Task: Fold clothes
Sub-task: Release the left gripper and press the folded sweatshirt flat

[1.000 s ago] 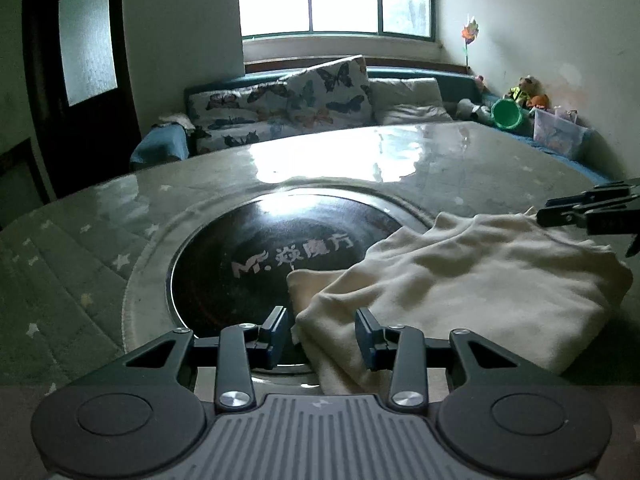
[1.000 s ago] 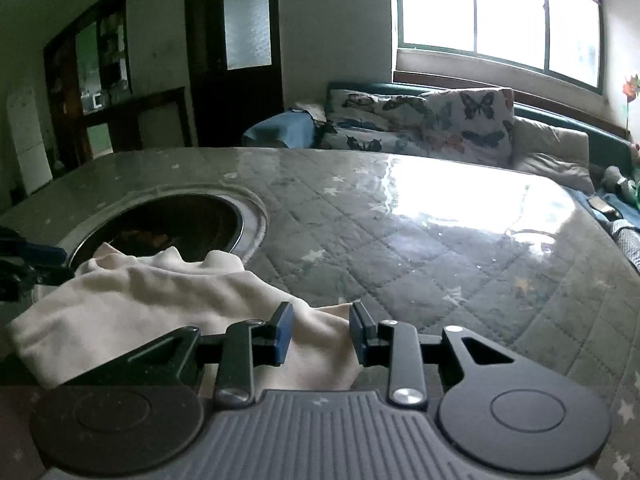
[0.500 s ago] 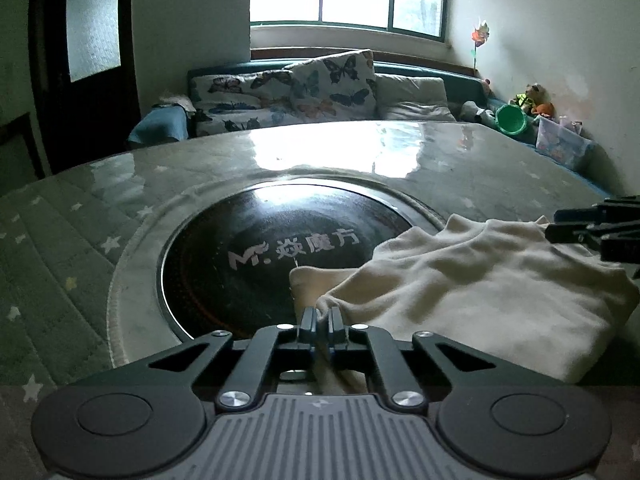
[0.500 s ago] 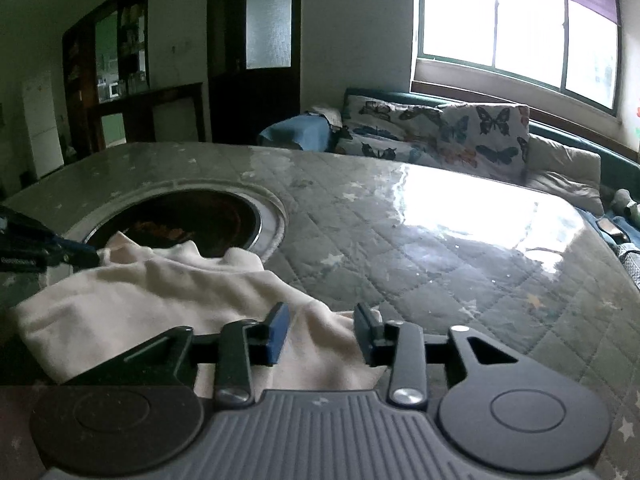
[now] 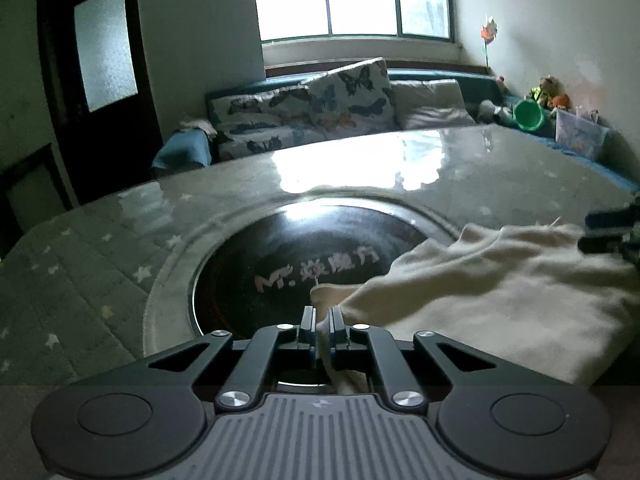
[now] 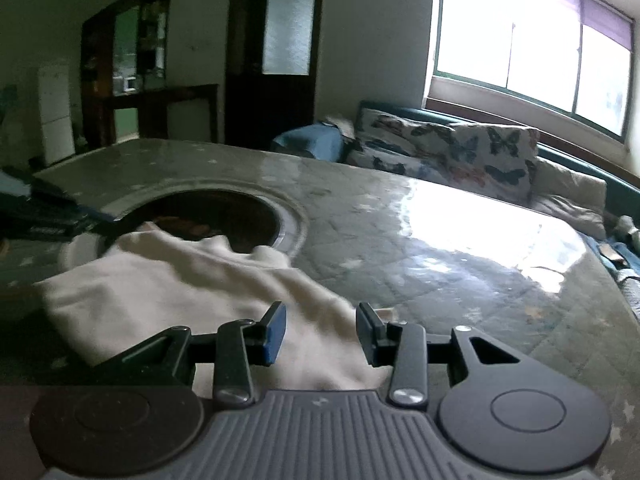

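A cream garment (image 5: 492, 292) lies folded on the round table, its left part over the dark inset plate (image 5: 280, 252). My left gripper (image 5: 320, 326) is shut on the garment's near left corner, and cloth shows pinched between the pads. My right gripper (image 6: 322, 332) stands open over the garment's (image 6: 192, 284) near right end; cloth lies between and below the fingers and the pads do not press on it. Each gripper shows in the other's view: the right gripper (image 5: 612, 232) at the far right edge, the left gripper (image 6: 52, 216) at the far left.
The table (image 6: 440, 240) has a glossy quilted cover with stars. A sofa with butterfly cushions (image 5: 320, 108) runs along its far side under the window. A green bucket (image 5: 528, 114) and a clear box (image 5: 580, 136) sit at the right wall.
The left jaws closed onto the garment's corner and stay shut on it. The right jaws widened a little, and that gripper shifted slightly over the cloth's end.
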{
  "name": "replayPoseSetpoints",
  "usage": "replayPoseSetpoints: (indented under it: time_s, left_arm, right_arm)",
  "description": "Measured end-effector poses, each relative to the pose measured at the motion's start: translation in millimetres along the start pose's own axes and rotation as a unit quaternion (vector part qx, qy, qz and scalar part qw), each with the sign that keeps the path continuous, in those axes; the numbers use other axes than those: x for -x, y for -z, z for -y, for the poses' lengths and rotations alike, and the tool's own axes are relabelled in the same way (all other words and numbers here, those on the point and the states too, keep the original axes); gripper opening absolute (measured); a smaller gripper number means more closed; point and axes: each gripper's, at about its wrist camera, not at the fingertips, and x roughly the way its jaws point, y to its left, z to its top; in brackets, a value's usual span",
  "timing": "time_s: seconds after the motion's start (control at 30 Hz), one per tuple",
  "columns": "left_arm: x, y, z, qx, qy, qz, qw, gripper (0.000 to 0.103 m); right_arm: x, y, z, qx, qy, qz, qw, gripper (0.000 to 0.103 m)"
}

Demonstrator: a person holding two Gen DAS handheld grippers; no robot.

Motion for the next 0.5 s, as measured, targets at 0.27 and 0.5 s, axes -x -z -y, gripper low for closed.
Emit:
replayPoseSetpoints:
  time_s: [0.27, 0.5]
  left_arm:
    - [20.9, 11.0, 32.3, -0.014, 0.065, 0.009, 0.9977, 0.009]
    - [13.6, 31.0, 37.5, -0.021, 0.059, -0.016, 0.9979, 0.009]
  right_arm:
    - [-0.2, 21.8, -1.9, -0.022, 0.002, -0.016, 1.000, 0.036]
    - [24.1, 17.4, -7.4, -0.005, 0.009, 0.022, 1.000, 0.029]
